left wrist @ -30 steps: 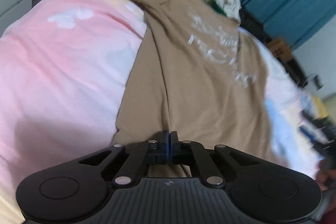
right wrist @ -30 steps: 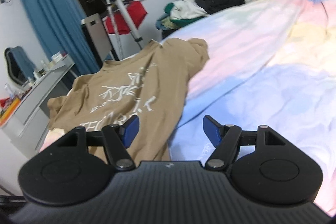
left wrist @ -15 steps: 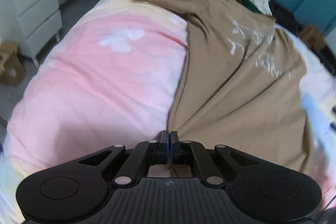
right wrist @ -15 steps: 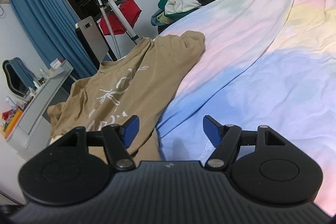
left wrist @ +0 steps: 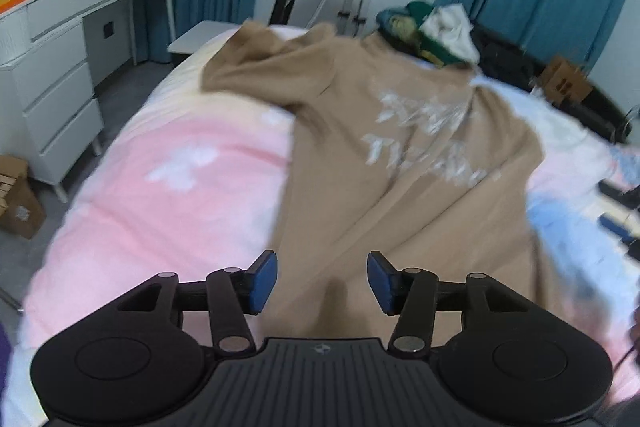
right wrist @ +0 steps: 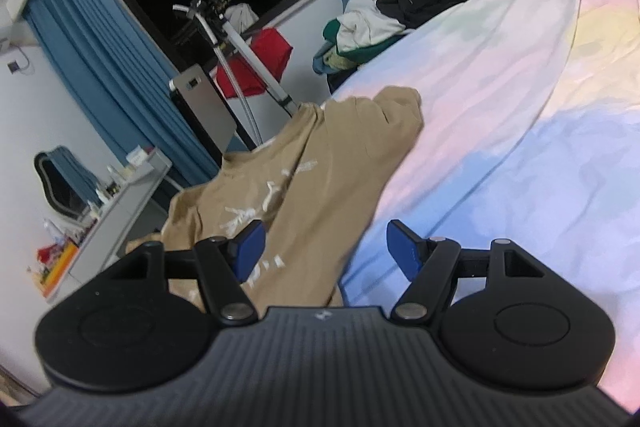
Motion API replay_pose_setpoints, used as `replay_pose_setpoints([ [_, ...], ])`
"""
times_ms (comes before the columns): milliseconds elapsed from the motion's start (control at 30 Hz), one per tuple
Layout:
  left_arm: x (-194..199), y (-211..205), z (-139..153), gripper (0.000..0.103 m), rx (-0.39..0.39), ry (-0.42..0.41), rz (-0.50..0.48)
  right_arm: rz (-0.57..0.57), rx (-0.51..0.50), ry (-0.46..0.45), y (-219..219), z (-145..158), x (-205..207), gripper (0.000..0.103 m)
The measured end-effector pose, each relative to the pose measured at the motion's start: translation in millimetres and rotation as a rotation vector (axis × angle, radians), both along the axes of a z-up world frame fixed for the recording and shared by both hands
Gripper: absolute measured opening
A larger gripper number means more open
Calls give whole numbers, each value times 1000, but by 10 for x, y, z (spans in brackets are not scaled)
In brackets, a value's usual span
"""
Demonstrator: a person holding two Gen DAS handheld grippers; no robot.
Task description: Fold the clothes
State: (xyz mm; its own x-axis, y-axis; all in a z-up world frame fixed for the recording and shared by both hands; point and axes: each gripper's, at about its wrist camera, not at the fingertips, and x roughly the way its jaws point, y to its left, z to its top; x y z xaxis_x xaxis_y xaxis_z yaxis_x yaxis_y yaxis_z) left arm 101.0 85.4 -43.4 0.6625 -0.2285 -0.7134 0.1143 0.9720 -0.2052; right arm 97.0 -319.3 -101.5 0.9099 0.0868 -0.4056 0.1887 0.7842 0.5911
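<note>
The tan T-shirt (left wrist: 404, 163) with white print lies spread out on the bed (left wrist: 168, 187), over its pink and blue cover. The left gripper (left wrist: 322, 281) is above the shirt's lower edge, its fingers apart and holding nothing. The right gripper (right wrist: 324, 247) also has its fingers apart, above the shirt's side edge.

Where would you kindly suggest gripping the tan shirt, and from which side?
Probably the near hem of the shirt, approached from the bed's near end. The shirt lies flat, print up, and its hem sits just ahead of the open left tongs, so a low pinch should catch the edge.
</note>
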Motion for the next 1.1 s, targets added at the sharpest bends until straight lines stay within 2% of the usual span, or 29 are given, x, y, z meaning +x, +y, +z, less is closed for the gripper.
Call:
replay_pose_setpoints([
  [67,59,-175,89,54,-43,-19,-9,-12,2,-4,-23,-5,79,70],
  [133,118,-350,178,60,-86,-39,-17,-29,24,-10,-103,-27,194,70],
  [200,185,-543,176,63,-87,-76,-43,-51,69,-19,-248,-67,350,70],
  [300,308,-703,-22,63,-99,-105,-52,-83,135,-31,-466,-126,585,70],
  [433,450,-660,-391,63,-129,-61,-4,-126,223,-48,-757,-205,897,70],
  [533,534,-549,-605,63,-144,-22,16,-168,351,-62,-1147,-452,1292,71],
  [700,670,-524,-742,63,-141,-29,-8,-251,503,-50,-1543,-969,1838,70],
  [767,740,-549,-788,63,-168,-21,-21,-256,556,-56,-1604,-1165,2026,68],
  [800,768,-568,-808,63,-180,-16,-30,-251,520,-65,-1580,-1169,2100,67],
  [867,809,-607,-857,63,-191,-11,-40,-227,442,-73,-1515,-1151,2239,58],
  [900,833,-621,-884,64,-193,-11,-48,-202,419,-60,-1489,-1141,2309,39],
  [933,853,-638,-901,64,-190,-13,-52,-177,397,-47,-1463,-1132,2380,8],
  [1000,880,-655,-921,64,-185,-16,-59,-152,384,-27,-1418,-1128,2439,6],
  [1100,881,-653,-913,63,-188,-19,-60,-222,293,-97,-1401,-959,2300,6],
])
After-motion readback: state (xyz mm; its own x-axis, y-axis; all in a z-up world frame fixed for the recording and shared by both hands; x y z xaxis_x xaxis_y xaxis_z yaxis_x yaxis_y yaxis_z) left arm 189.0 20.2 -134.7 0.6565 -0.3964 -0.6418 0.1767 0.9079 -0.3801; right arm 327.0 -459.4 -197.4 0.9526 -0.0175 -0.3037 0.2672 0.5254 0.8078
